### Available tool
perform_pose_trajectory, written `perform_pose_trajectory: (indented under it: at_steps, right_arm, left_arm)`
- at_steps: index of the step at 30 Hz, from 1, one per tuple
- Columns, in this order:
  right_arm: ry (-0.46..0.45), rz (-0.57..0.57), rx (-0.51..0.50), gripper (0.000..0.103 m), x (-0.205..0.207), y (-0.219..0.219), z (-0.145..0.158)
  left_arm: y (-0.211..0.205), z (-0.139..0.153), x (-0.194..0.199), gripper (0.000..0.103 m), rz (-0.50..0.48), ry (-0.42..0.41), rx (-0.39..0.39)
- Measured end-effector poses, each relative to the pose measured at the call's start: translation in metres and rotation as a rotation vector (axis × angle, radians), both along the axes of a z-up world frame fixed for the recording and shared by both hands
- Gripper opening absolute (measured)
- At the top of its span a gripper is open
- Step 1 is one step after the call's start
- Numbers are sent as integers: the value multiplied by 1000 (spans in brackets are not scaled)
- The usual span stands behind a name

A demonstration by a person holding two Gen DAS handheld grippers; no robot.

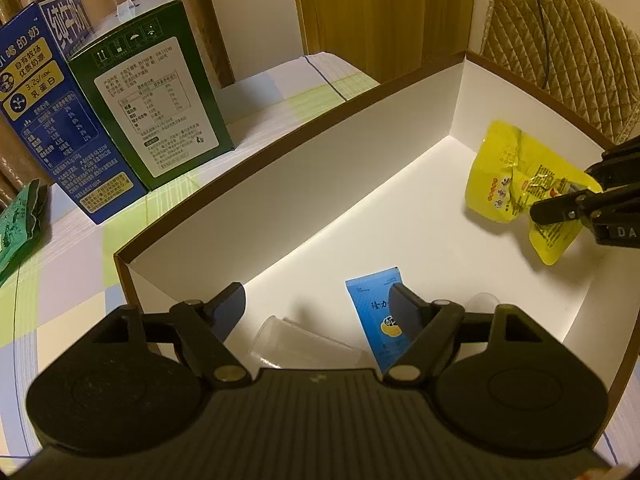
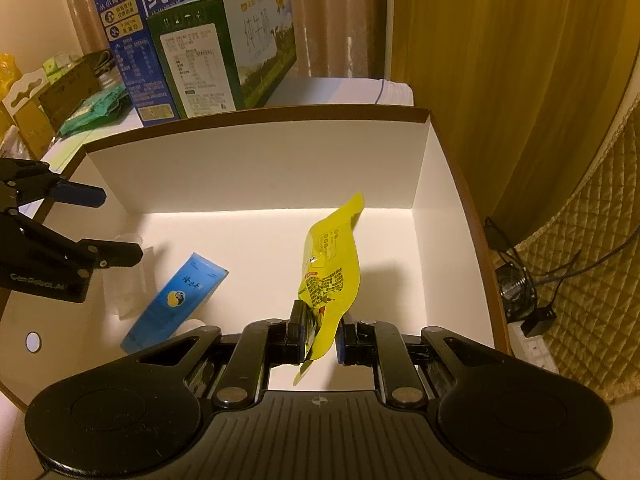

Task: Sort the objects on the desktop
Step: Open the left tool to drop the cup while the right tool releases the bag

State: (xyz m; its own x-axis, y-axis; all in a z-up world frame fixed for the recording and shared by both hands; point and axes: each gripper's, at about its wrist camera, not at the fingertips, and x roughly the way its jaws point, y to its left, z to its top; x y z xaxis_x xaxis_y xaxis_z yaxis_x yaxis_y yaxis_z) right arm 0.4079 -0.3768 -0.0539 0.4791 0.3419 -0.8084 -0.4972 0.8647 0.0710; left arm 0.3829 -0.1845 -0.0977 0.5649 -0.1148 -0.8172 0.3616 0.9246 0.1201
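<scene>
Readable text first: the blue milk carton at the back has 纯牛奶 in big white characters across its top panel, and in the left wrist view its side shows yellow badges, one reading 3.2g with 乳蛋白 under it. Right next to it, touching, is the green milk carton, also 纯牛奶 on its long face plus a white nutrition table on the end. The left gripper's body seems to carry a faint brand line starting "Gen", but it's too blurry to be sure.

The right gripper has its fingers pinched onto the bottom edge of the yellow snack pouch, which hangs inside the white box, off the floor, near the right wall. The pouch has red and black small print I can't make out.

The left gripper is spread wide with nothing between its fingers, hovering over the near-left part of the box. Below it on the box floor lie the blue sachet, with a yellow-and-dark round logo, and a clear plastic cup on its side just beside it.

Outside the box, left of the cartons, there's a green packet on the pastel checked tablecloth. A quilted gold cover sits off to the right with cables by it.
</scene>
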Motion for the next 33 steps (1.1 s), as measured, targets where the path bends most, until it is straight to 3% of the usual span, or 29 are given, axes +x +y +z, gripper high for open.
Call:
perform_pose_trajectory:
  at_steps: [3,4,5,7,12,20,33]
  right_arm:
    - [-16,5,20,11,0,1,1]
    - [-18,9,23,23,0,2,2]
    - [-32,3,17,53,-1,2,3]
    - [-90,-9,10,80,-6,1,8]
    - [-75,23,5,82,-13,3,14]
    - [-28,25,9,101,-21,0,13]
    - [-23,0,30,101,-42,-1,31]
  left_arm:
    - [1,1,-1,76,2,0,-8]
    - [1,2,-2,76,3,0,-11]
    - [2,2,-3,77,4,0,-13]
    - [2,4,-5,77,4,-1,-17]
    - [6,9,-12,81,9,-7,-34]
    - [9,16,-27,89,6,-2,-54]
    - [10,38,-59,92,2,-4,-126]
